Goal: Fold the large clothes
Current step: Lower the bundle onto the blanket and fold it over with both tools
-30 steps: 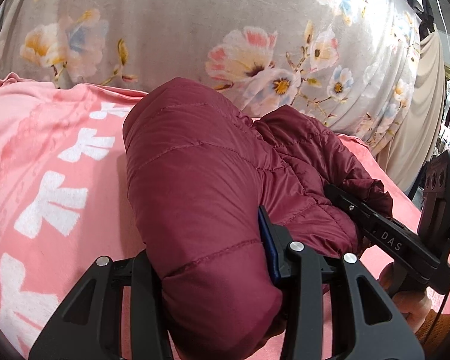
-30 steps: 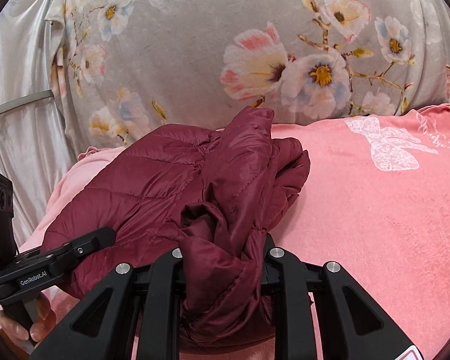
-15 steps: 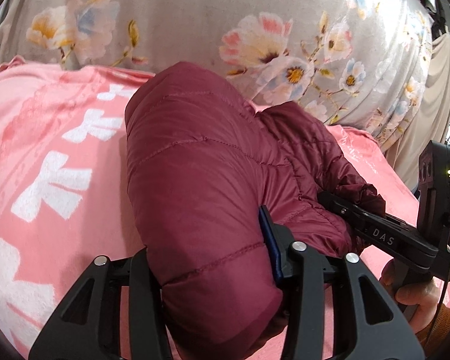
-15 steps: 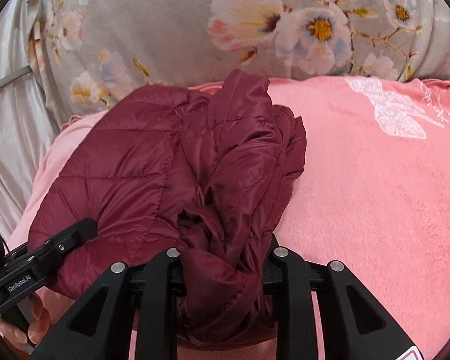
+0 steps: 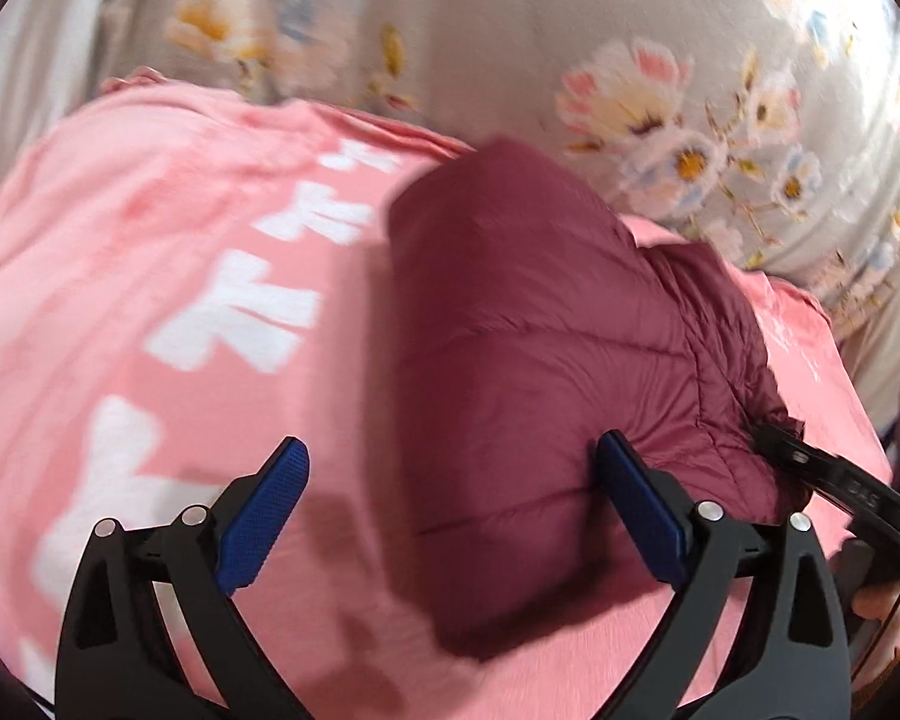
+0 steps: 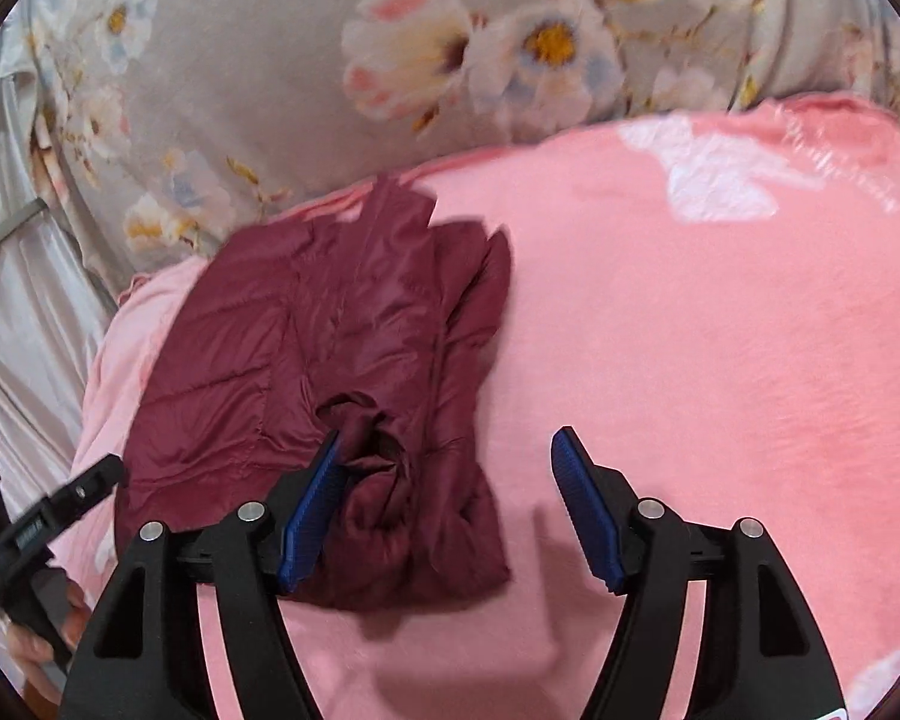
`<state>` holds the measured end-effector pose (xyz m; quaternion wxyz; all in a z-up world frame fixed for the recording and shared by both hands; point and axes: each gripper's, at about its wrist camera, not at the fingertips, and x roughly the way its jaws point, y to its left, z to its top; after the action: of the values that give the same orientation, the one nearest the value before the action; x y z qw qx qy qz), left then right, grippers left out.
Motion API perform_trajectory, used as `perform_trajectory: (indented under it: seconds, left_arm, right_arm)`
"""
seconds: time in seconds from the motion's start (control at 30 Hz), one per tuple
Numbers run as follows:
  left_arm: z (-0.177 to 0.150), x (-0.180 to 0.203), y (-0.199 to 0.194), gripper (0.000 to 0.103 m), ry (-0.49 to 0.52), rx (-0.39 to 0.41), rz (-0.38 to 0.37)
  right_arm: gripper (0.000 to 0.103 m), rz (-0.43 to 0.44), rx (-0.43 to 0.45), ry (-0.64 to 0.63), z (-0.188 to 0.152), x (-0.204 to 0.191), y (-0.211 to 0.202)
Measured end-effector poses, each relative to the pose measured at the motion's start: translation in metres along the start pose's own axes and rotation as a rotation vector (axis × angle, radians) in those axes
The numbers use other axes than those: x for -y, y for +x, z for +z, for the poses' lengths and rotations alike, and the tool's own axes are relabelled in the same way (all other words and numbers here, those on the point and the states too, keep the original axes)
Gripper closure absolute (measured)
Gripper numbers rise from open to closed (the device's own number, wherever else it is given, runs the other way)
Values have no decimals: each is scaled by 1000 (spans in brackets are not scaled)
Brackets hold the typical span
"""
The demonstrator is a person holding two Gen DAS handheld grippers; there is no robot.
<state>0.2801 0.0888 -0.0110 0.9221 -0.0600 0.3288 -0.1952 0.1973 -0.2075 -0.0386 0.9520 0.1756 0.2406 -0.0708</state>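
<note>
A dark red quilted jacket (image 5: 546,360) lies folded in a bundle on the pink blanket (image 5: 120,276). My left gripper (image 5: 450,516) has its jaws opening wide; the bundle's near end lies between them, against the right blue pad (image 5: 642,516) and apart from the left pad. In the right wrist view the same jacket (image 6: 306,372) sits left of centre. My right gripper (image 6: 444,510) is also opening, its left pad (image 6: 312,516) beside the crumpled near corner, its right pad over bare blanket. Each gripper's black tip shows in the other's view.
A grey floral cover (image 5: 570,30) lies beyond the pink blanket (image 6: 720,360). A pale curtain (image 6: 12,300) hangs at the left of the right wrist view. A hand (image 6: 36,630) holds the left gripper's handle at the lower left.
Both grippers were shut on the jacket and have let it go, jaws spread. The bundle has dropped flatter onto the blanket and both grippers have drawn back from it.
</note>
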Motion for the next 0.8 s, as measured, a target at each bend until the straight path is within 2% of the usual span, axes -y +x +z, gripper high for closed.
perform_trajectory:
  seconds: [0.03,0.07,0.13,0.27,0.43,0.63,0.73,0.8]
  left_arm:
    - [5,-2,-10,9,-15,7,17]
    - [10,-3,-16,9,-31,14,22]
    - [28,-2,-31,9,-83,36,30]
    - [64,18,-38,13,-127,36,32]
    - [90,58,-13,15,-77,-3,78]
    - [84,73,43,20,-51,-101,149]
    - [77,69,61,24,-47,-123,189]
    - [73,66,67,22,-32,-113,210]
  right_arm:
    - [68,-13,34,-39,4,-6,-12]
    - [74,-20,54,-67,9,-13,-18]
    - [96,-23,84,-105,19,-27,-24]
    - [101,-30,99,-195,39,-65,-12]
    - [102,-69,13,-196,48,-85,45]
    - [103,-135,-38,-187,45,-76,97]
    - [103,-156,-40,-181,40,-67,109]
    - [103,-177,-43,-184,37,-61,116]
